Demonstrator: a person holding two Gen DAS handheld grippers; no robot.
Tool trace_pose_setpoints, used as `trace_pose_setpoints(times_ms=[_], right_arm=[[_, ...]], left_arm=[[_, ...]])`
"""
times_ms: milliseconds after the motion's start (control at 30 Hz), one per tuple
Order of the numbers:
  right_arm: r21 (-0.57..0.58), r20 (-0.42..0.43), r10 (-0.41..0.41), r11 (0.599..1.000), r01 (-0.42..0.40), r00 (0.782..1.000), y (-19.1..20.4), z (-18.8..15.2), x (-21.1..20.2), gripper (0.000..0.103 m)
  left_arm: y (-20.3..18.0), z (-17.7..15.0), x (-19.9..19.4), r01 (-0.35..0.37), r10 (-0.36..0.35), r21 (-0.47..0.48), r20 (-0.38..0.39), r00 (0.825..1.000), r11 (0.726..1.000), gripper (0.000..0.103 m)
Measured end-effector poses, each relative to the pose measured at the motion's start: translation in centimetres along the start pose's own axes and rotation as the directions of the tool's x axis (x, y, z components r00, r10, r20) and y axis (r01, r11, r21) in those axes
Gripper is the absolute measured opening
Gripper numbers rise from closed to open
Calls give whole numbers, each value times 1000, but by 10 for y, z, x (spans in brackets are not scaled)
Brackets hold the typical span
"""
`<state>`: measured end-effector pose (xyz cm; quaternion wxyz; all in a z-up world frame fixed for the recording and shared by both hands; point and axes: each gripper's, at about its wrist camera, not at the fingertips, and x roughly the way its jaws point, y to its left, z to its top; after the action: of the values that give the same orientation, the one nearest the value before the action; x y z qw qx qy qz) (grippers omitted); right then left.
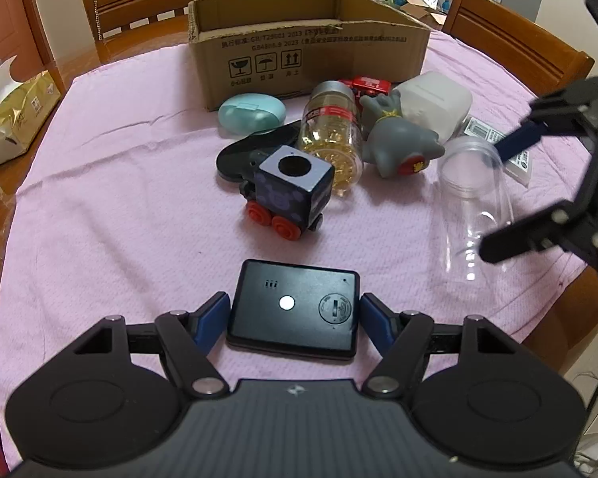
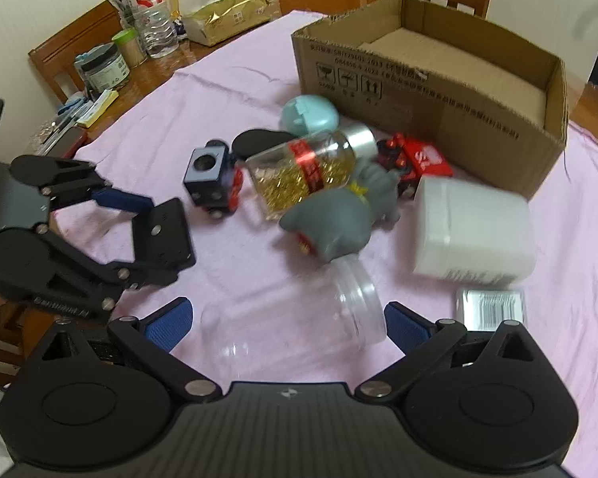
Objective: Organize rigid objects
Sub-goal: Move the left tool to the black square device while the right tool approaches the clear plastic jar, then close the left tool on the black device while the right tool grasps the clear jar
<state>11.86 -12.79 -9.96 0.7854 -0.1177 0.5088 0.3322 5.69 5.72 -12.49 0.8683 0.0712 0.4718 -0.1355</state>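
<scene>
My left gripper (image 1: 295,314) is open around a flat black device (image 1: 295,310) lying on the pink cloth; its pads stand just off the device's sides. My right gripper (image 2: 287,322) is open around a clear plastic jar (image 2: 299,318) lying on its side; it also shows in the left wrist view (image 1: 474,199). An open cardboard box (image 2: 438,107) stands at the far side. In front of it lie a teal case (image 1: 251,113), a gold-filled bottle (image 1: 333,135), a grey toy figure (image 1: 398,135), a white container (image 2: 474,235), a blue block train (image 1: 291,195) and a red toy (image 2: 418,159).
A black oval piece (image 1: 243,151) lies behind the block train. A small barcode-labelled pack (image 2: 490,306) lies at the right. A tissue pack (image 1: 12,119), bottles and jars (image 2: 151,20) stand on the bare wooden table at the left. Wooden chairs (image 1: 147,4) surround the table.
</scene>
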Motion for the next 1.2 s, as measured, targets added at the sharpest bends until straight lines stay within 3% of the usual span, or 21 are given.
trace_pose_setpoints(times_ms=[167, 400, 533, 667, 1000, 1200], right_arm=[[35, -42, 14, 999, -12, 999, 11, -11, -7, 103], [57, -50, -117, 991, 120, 992, 31, -11, 0, 103], [77, -43, -216, 973, 219, 975, 37, -6, 8, 103], [90, -44, -263, 960, 266, 964, 41, -2, 11, 103], [108, -57, -295, 948, 300, 954, 46, 2, 13, 103], [134, -60, -309, 940, 315, 949, 44, 3, 15, 99]], left_arm=[[1, 2, 1, 5, -5, 11, -11, 1000, 1000, 71], [0, 5, 4, 4, -3, 24, -28, 1000, 1000, 75], [0, 7, 5, 2, -1, 21, -47, 999, 1000, 75], [-1, 10, 5, 6, -4, 23, -78, 997, 1000, 75], [1, 22, 10, 49, -37, 84, -145, 989, 995, 73], [1, 25, 10, 47, -35, 72, -154, 987, 996, 69]])
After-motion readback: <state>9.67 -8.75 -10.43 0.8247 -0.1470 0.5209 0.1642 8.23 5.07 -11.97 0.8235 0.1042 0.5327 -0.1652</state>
